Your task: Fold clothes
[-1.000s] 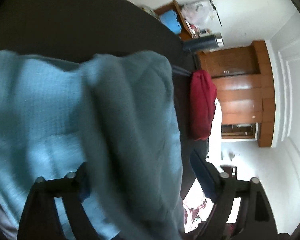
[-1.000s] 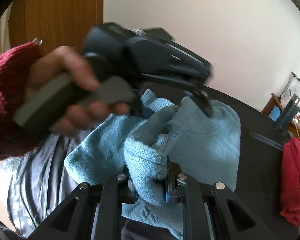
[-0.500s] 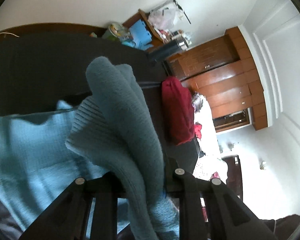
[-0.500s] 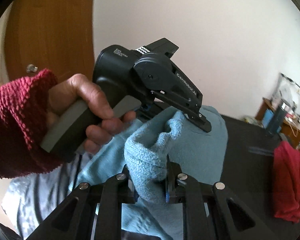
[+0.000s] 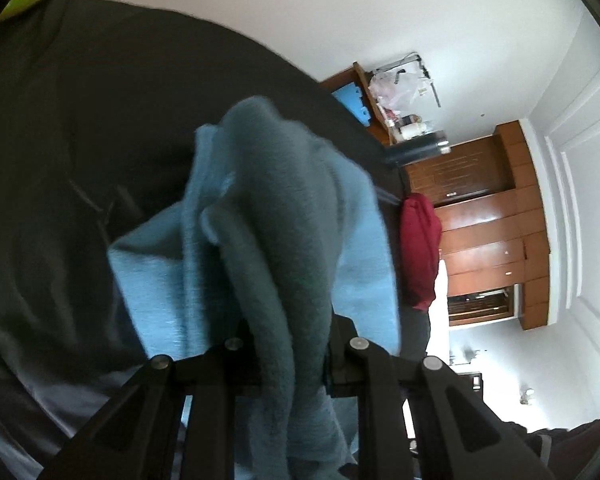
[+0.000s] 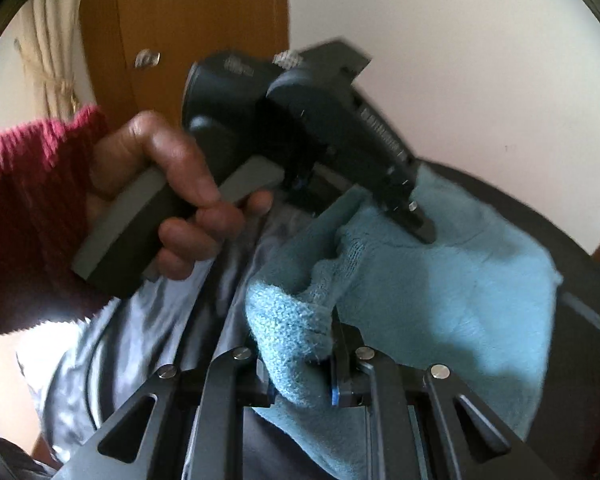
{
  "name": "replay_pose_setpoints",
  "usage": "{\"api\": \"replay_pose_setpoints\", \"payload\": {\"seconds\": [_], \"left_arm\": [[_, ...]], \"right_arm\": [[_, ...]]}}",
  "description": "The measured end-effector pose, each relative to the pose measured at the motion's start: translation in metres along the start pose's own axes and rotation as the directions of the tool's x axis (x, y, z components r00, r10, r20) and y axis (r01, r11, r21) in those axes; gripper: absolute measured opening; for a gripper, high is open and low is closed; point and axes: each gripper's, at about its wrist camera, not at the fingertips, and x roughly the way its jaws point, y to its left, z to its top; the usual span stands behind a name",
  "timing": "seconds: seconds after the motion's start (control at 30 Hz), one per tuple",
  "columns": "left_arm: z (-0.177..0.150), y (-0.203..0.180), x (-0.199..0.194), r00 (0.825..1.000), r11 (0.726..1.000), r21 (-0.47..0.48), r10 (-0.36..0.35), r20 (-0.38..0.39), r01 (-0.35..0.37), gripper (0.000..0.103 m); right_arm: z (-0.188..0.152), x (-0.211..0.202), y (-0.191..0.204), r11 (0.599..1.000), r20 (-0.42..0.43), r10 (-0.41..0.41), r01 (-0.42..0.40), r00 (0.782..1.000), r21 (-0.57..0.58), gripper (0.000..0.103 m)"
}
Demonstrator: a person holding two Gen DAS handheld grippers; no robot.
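**Mid-fold, both grippers holding**

At lower centre of each view, a bunched edge of the blue knit garment sits clamped between closed fingers: left gripper, then right gripper. The rest drapes over the dark bench. Judging by the bunching, folding is unfinished; laying flat remains.

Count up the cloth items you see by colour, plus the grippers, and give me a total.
Light blue sweater: 1
Red garment on the far edge of the dark table: 1
Grey satin cloth: 1
Grippers, the left gripper and right gripper, each shut on the sweater: 2
Total: 5
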Motion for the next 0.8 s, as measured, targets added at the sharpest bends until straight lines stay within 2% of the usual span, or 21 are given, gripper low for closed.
{"api": "replay_pose_setpoints", "payload": {"seconds": [0.17, 0.27, 0.43, 0.5, 0.57, 0.63, 0.67, 0.7, 0.73, 0.77, 0.8], "left_arm": [[-0.009, 0.022, 0.009, 1.000, 0.999, -0.042, -0.014, 0.004, 0.014, 0.023], [-0.011, 0.024, 0.014, 1.000, 0.999, -0.033, -0.002, 0.009, 0.002, 0.024], [-0.009, 0.022, 0.020, 1.000, 1.000, -0.012, 0.023, 0.005, -0.023, 0.026], [-0.008, 0.019, 0.020, 0.999, 0.999, -0.016, 0.043, -0.002, -0.043, 0.026], [-0.008, 0.016, 0.019, 0.997, 0.997, -0.009, 0.073, -0.012, -0.074, 0.029], [-0.008, 0.008, 0.016, 0.991, 0.991, 0.012, 0.130, -0.021, -0.130, 0.034], [-0.008, 0.003, 0.015, 0.987, 0.987, 0.023, 0.157, -0.021, -0.157, 0.036], [-0.008, -0.004, 0.015, 0.981, 0.981, 0.044, 0.192, -0.015, -0.192, 0.042], [-0.008, -0.013, 0.014, 0.973, 0.971, 0.068, 0.230, -0.007, -0.229, 0.050], [-0.009, -0.020, 0.014, 0.966, 0.962, 0.087, 0.260, 0.004, -0.259, 0.054], [-0.010, -0.030, 0.014, 0.951, 0.945, 0.112, 0.306, 0.031, -0.308, 0.062]], "right_arm": [[-0.013, 0.020, -0.006, 0.998, -0.069, 0.051, -0.048, 0.996, 0.041, 0.019], [-0.017, 0.024, -0.009, 0.996, -0.073, 0.077, -0.073, 0.994, 0.053, 0.019], [-0.018, 0.032, -0.028, 0.972, -0.076, 0.163, -0.148, 0.984, 0.181, 0.023], [-0.016, 0.032, -0.030, 0.971, -0.088, 0.177, -0.159, 0.980, 0.181, 0.025], [-0.014, 0.030, -0.030, 0.973, -0.108, 0.173, -0.153, 0.979, 0.173, 0.031], [-0.014, 0.026, -0.031, 0.972, -0.118, 0.170, -0.148, 0.978, 0.180, 0.033], [-0.014, 0.022, -0.033, 0.971, -0.118, 0.172, -0.147, 0.978, 0.190, 0.041], [-0.015, 0.016, -0.035, 0.966, -0.110, 0.177, -0.152, 0.978, 0.207, 0.052], [-0.017, 0.009, -0.039, 0.963, -0.089, 0.176, -0.153, 0.980, 0.224, 0.069], [-0.019, 0.001, -0.043, 0.958, -0.066, 0.174, -0.154, 0.983, 0.240, 0.074], [-0.020, -0.007, -0.046, 0.958, -0.049, 0.163, -0.146, 0.985, 0.247, 0.074]]}}
